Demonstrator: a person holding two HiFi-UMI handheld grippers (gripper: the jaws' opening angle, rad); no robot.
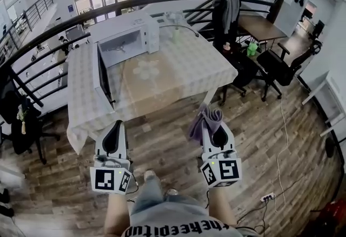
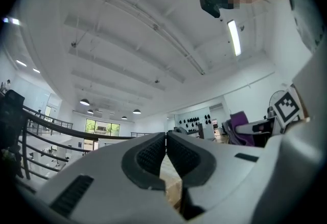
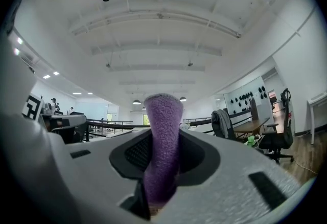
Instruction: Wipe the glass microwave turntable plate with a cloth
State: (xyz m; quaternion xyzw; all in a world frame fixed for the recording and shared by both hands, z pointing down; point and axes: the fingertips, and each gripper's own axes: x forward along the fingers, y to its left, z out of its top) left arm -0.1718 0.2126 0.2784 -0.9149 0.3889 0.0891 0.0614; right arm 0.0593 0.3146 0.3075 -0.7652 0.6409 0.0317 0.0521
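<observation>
The glass turntable plate (image 1: 147, 72) lies flat on the checked tablecloth, in front of the white microwave (image 1: 130, 33), whose door (image 1: 102, 78) hangs open. Both grippers are held low, well short of the table's near edge and tilted upward. My left gripper (image 1: 115, 125) (image 2: 166, 137) is shut with nothing between its pads. My right gripper (image 1: 213, 123) (image 3: 162, 138) is shut on a purple cloth (image 1: 202, 121) (image 3: 162, 131), which sticks up past the jaws and droops to the left of them in the head view.
The table (image 1: 205, 65) stands on a wooden floor, with a dark railing (image 1: 65, 22) behind it. A desk (image 1: 262, 27) and black office chairs (image 1: 281, 65) are at the right. Another chair (image 1: 21, 122) is at the left. A power strip (image 1: 267, 197) lies on the floor.
</observation>
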